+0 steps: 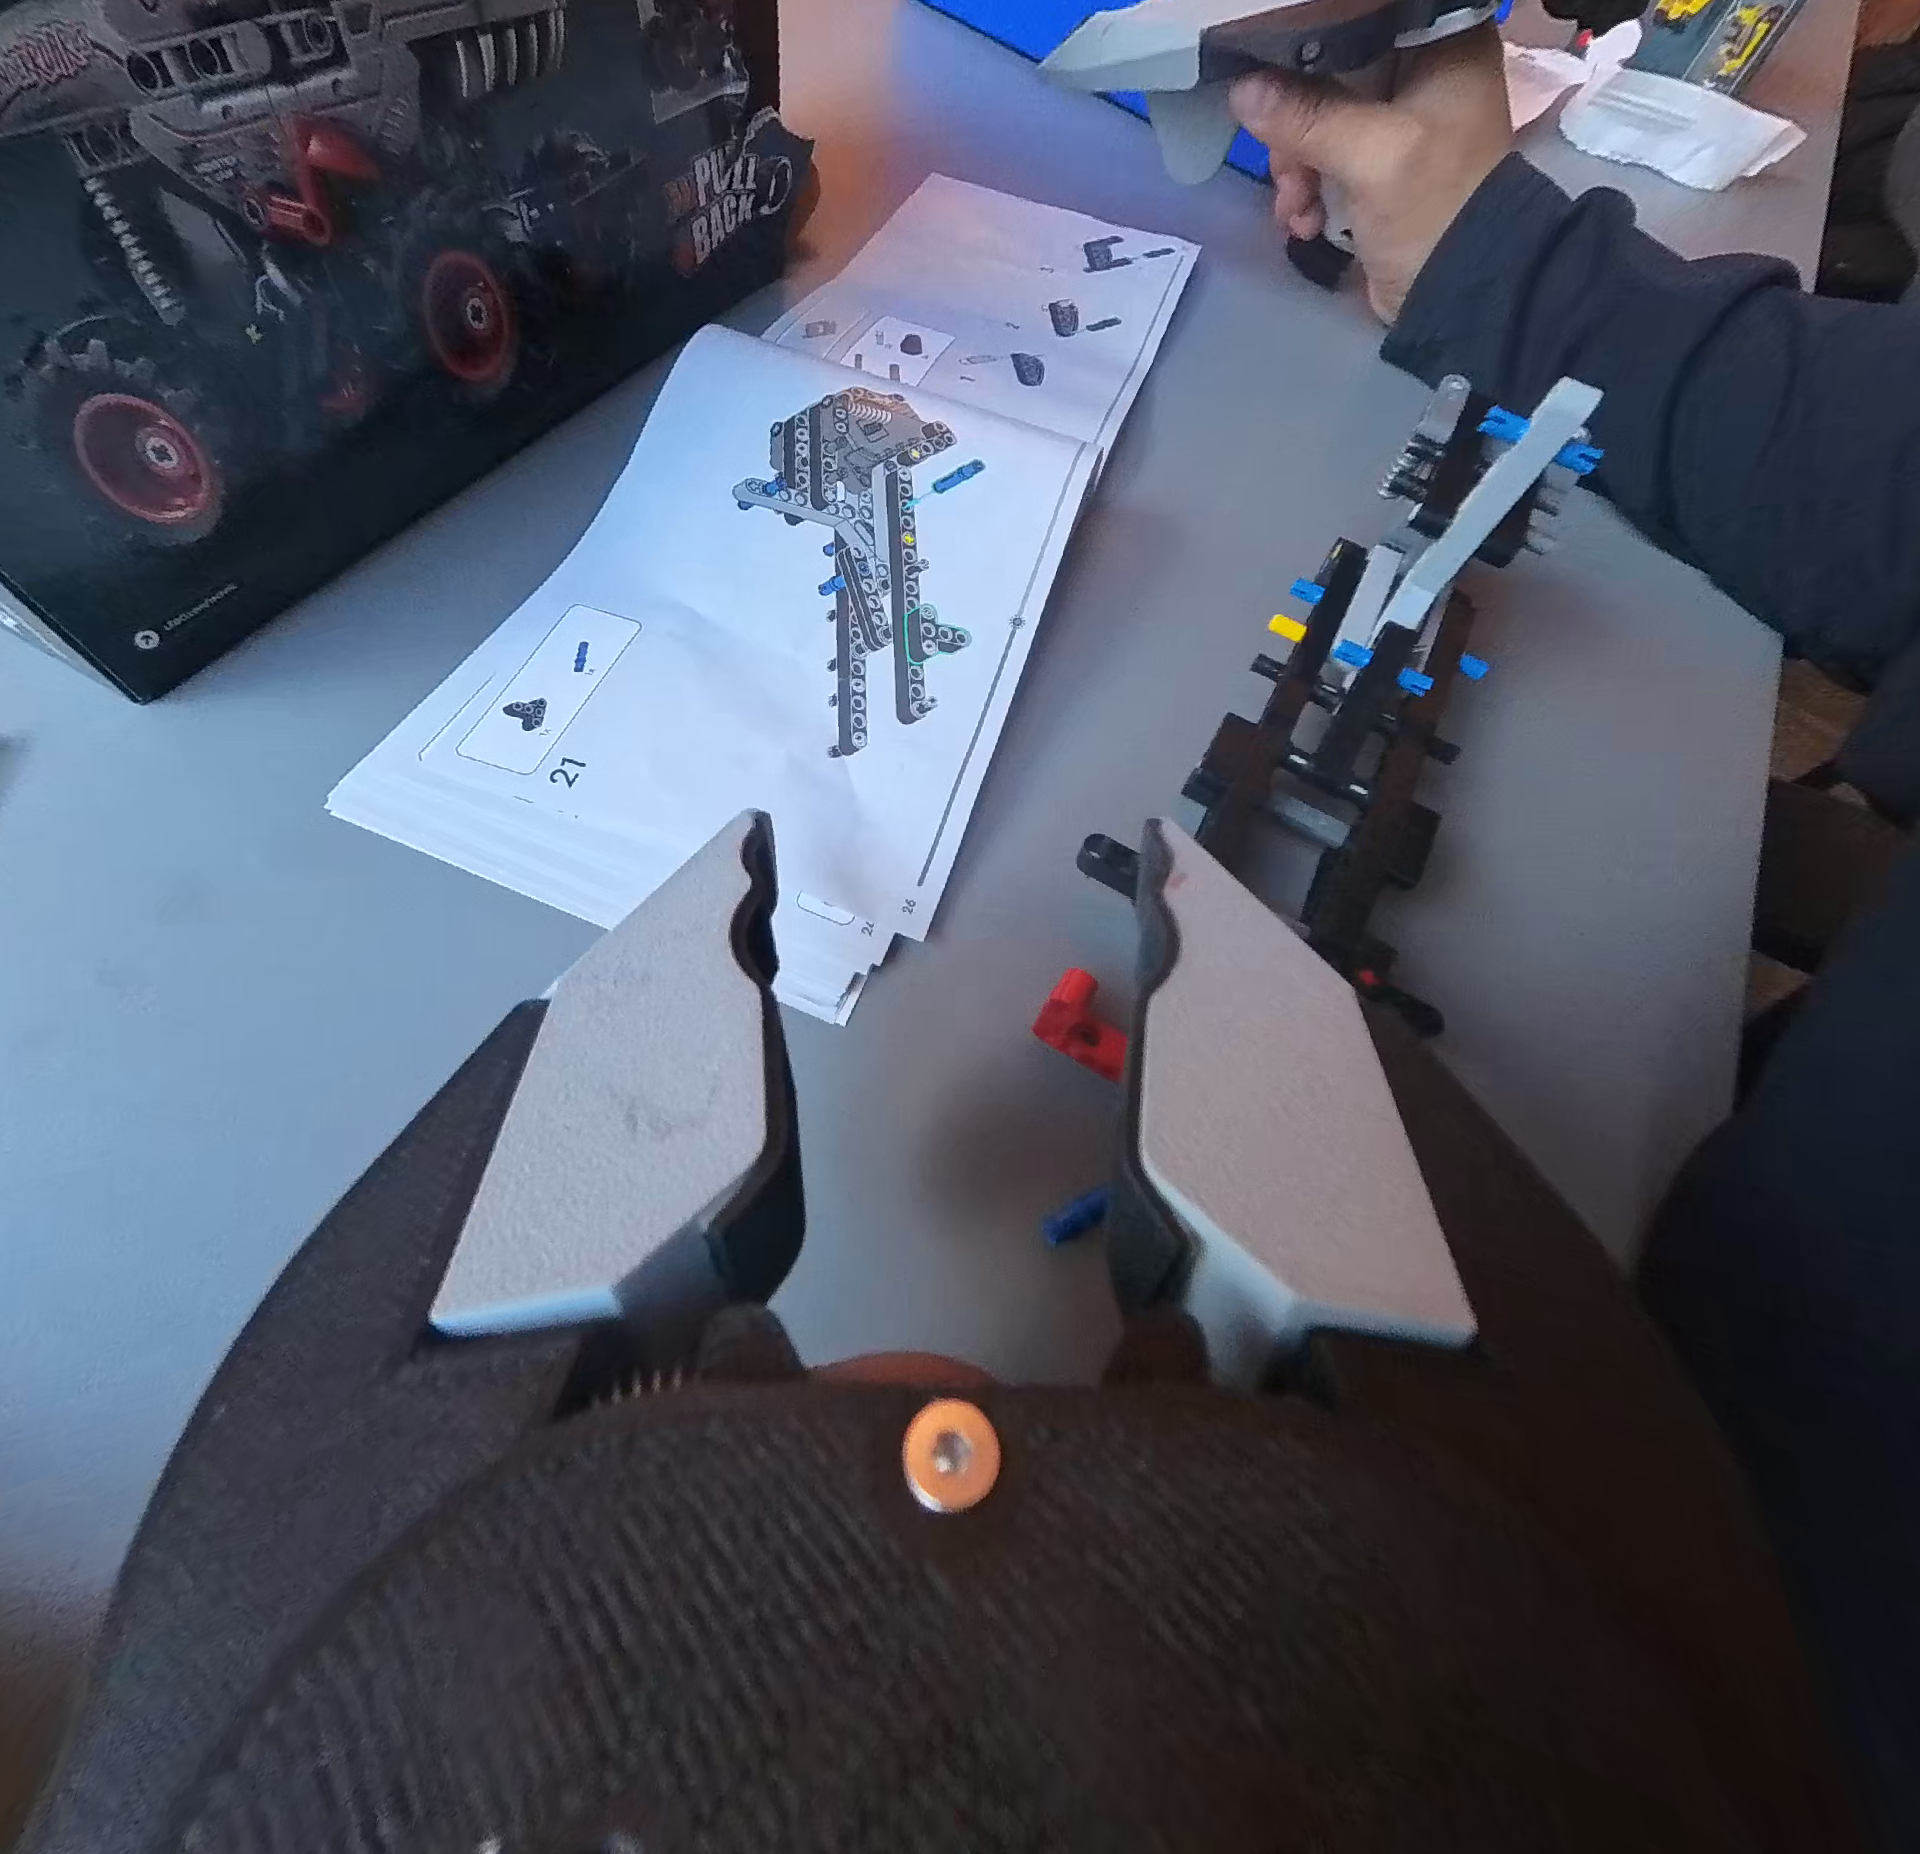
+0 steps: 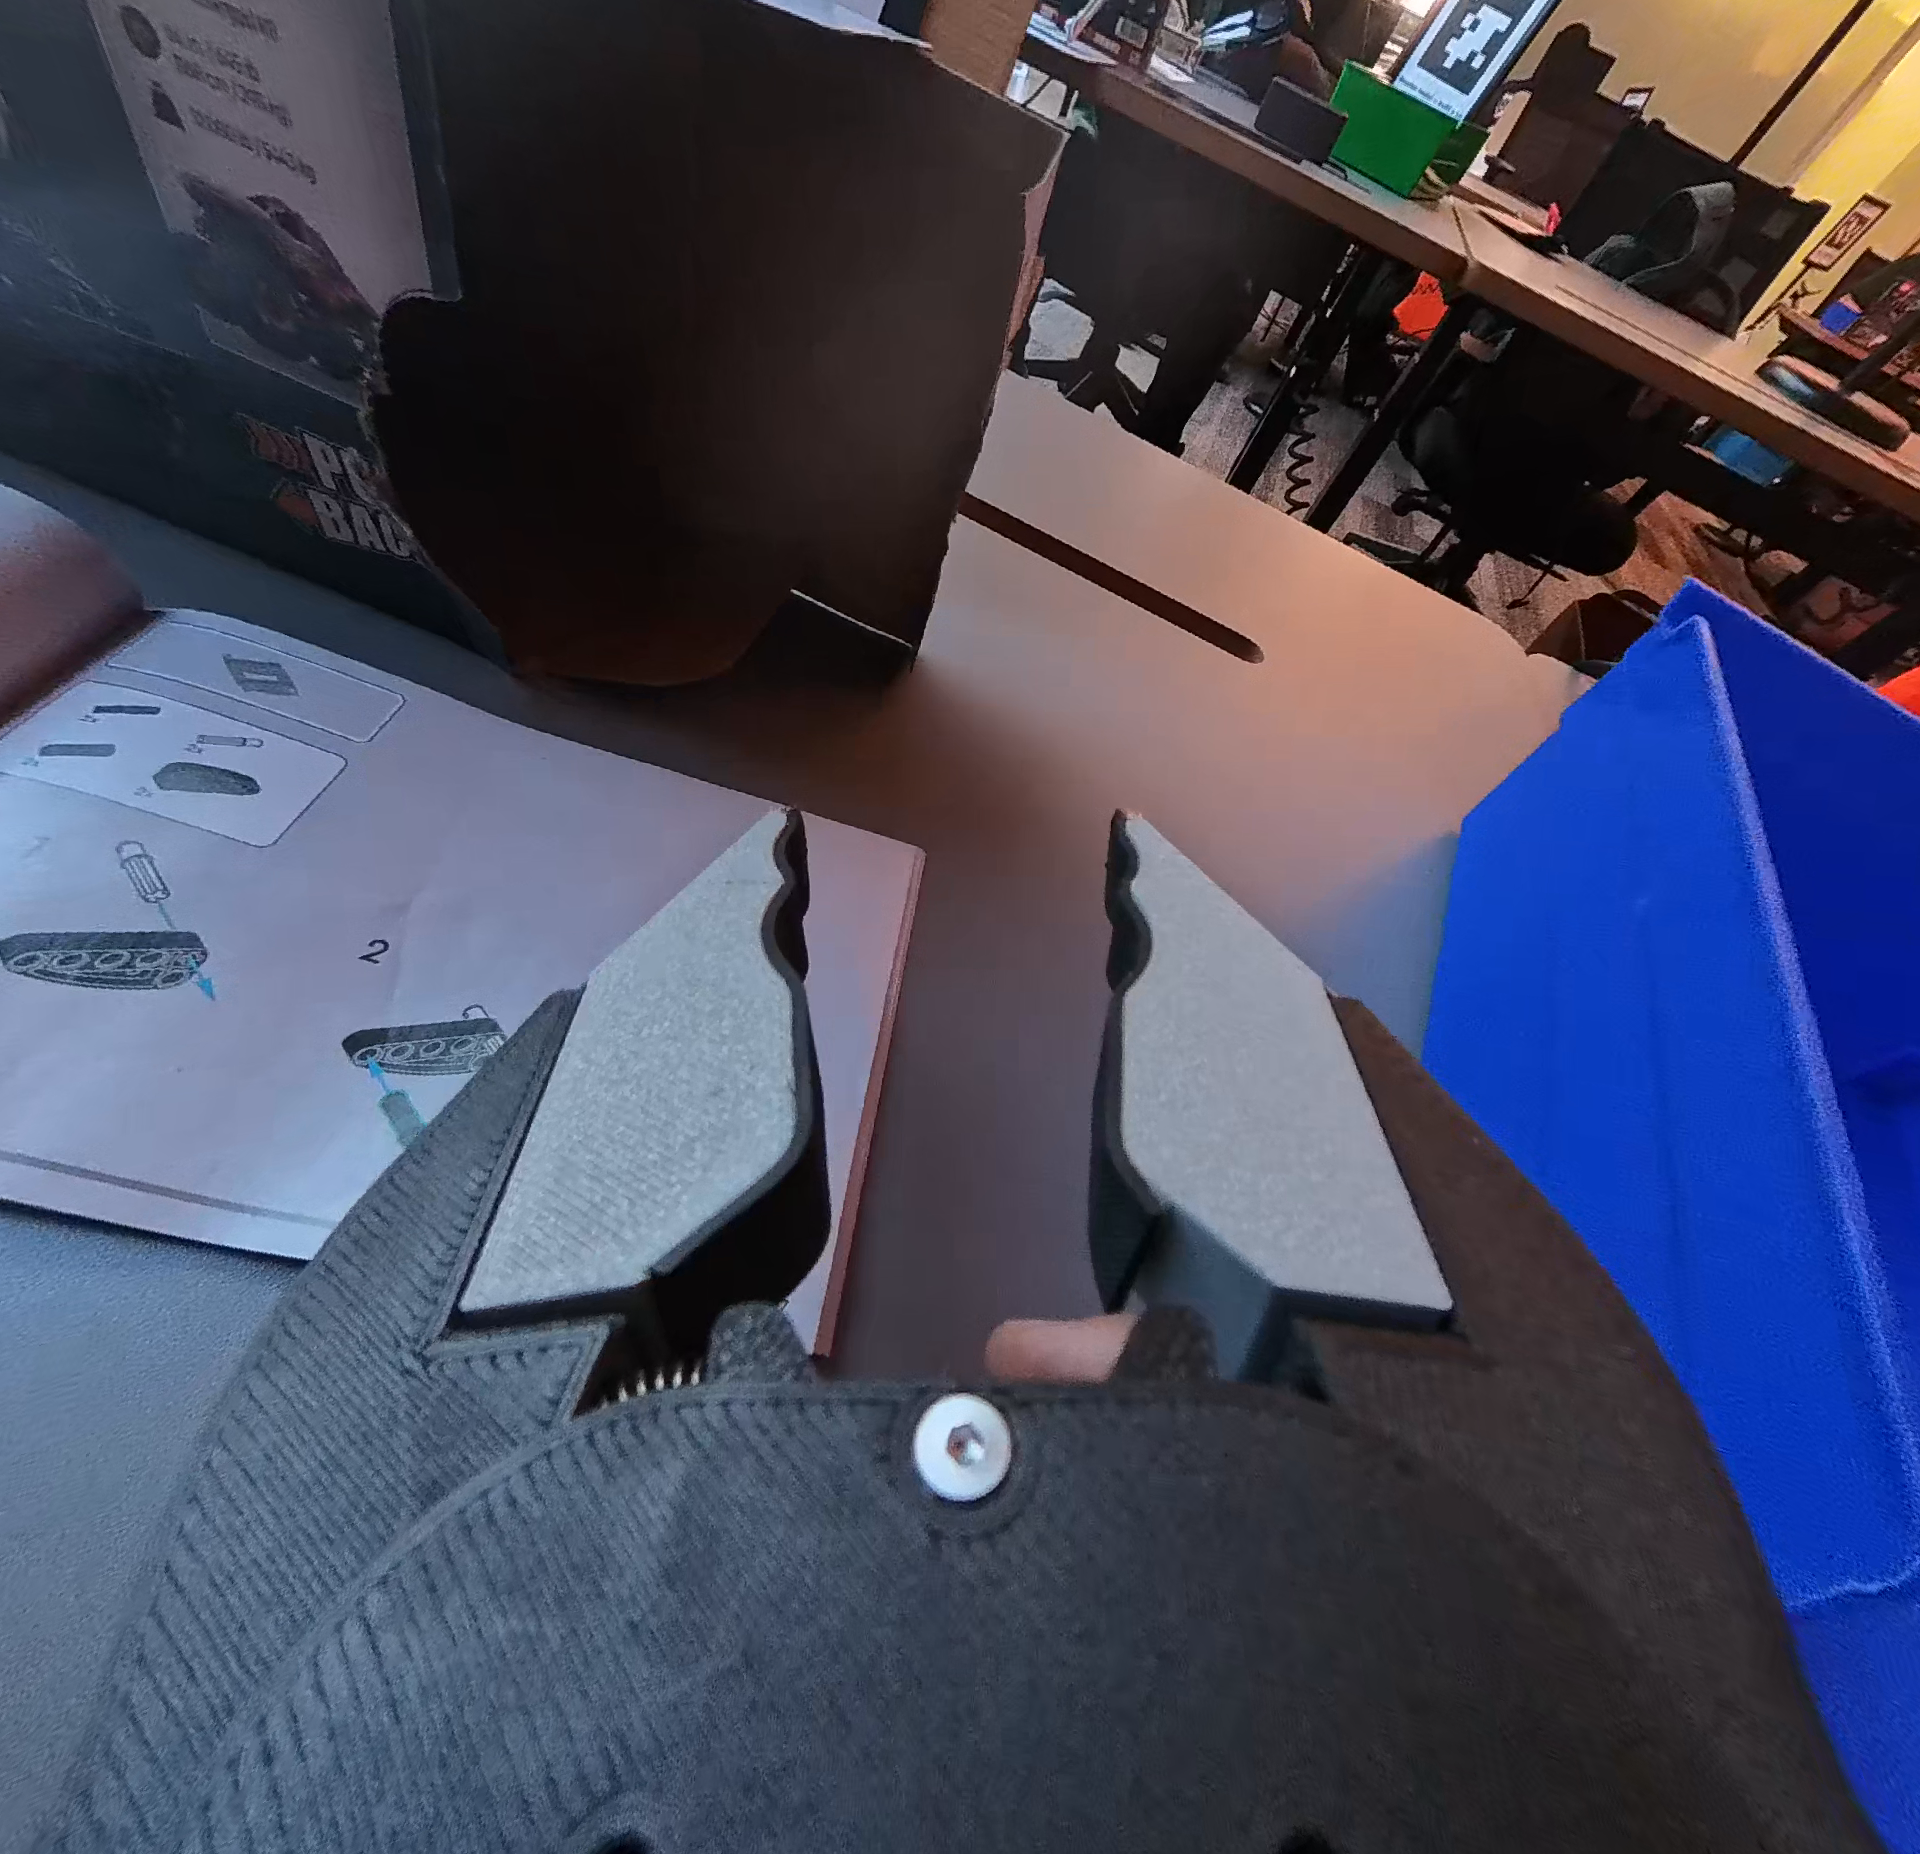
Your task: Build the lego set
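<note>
In the left wrist view my left gripper point(image 1: 951, 833) is open and empty above the grey table point(image 1: 260, 973). A red piece point(image 1: 1075, 1020) and a small blue pin point(image 1: 1075, 1214) lie between its fingers. The black chassis build with blue pins point(image 1: 1361, 724) lies to the right. The open instruction booklet point(image 1: 790, 599) lies ahead. The right gripper point(image 1: 1164, 69) shows far off, held by a hand point(image 1: 1371, 173). In the right wrist view my right gripper point(image 2: 956, 833) is open and empty over the table, beside the booklet point(image 2: 312, 921).
The dark set box point(image 1: 312, 277) stands at the back left; its open end point(image 2: 675, 350) faces the right gripper. A blue bin point(image 2: 1662, 1077) stands close on the right. White bags point(image 1: 1662, 121) lie at the far right. Desks and chairs point(image 2: 1558, 246) stand beyond. My hands' fingertips stand some 35 centimeters from each other.
</note>
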Tool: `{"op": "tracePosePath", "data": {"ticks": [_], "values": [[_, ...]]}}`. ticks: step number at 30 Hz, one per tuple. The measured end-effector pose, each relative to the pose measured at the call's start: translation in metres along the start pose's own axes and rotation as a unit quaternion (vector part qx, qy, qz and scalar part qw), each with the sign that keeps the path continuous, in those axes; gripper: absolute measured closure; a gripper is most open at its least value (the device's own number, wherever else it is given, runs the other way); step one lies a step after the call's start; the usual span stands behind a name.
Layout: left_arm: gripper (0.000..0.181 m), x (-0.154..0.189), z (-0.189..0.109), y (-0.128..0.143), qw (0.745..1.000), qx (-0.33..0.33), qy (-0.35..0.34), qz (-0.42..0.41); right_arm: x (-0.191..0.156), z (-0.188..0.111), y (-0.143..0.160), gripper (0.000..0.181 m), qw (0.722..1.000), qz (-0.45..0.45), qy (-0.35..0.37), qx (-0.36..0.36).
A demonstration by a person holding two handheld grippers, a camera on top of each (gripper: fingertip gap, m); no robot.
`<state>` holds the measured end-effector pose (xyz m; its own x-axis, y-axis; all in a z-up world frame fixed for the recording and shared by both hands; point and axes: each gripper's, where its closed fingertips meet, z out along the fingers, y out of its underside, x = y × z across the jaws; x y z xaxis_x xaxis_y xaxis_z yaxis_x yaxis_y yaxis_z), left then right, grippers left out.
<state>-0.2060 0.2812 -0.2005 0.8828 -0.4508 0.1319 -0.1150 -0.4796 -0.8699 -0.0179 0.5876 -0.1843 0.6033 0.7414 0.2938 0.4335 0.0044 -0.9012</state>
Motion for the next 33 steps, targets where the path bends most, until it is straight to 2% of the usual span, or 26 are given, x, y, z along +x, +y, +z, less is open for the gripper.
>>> {"op": "tracePosePath", "data": {"ticks": [33], "values": [[0.114, 0.011, 0.006, 0.001, 1.000, -0.007, 0.016, 0.001, -0.008, 0.008, 0.003, 0.122, 0.999, -0.003, -0.031, -0.016]]}}
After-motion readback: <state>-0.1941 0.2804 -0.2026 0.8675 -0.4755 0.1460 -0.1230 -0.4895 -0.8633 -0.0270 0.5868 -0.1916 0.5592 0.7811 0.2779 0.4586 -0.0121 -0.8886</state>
